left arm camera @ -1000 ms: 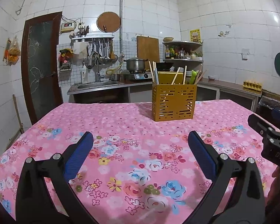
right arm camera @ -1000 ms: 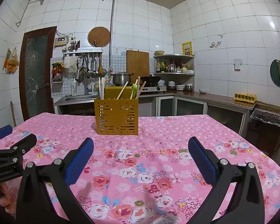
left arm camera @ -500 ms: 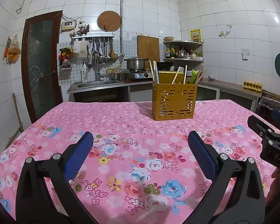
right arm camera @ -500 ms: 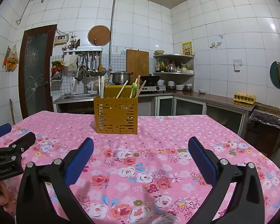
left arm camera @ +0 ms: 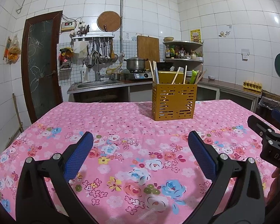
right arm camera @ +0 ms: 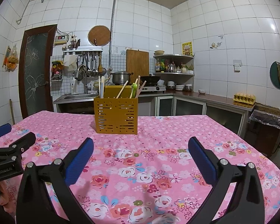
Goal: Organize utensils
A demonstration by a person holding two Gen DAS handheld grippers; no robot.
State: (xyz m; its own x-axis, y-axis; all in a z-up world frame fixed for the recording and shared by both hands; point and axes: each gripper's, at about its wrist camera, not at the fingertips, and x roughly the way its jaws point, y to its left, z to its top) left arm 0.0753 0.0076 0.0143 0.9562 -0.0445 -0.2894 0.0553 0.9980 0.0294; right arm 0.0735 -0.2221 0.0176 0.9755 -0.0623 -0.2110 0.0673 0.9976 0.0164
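Left gripper (left arm camera: 140,149) spread, empty; slotted yellow-brown utensil holder (left arm camera: 174,102) apparently holds chopsticks.

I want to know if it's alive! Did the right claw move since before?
Yes. In the right wrist view the yellow utensil box sits lower against the stove, so the right claw tilted up slightly.

White letters "DAS" stand on the black body of the right tongs (left arm camera: 270,140) (cut off at the edge); "GenRobot.AI" stands on the black left tongs (right arm camera: 11,145).
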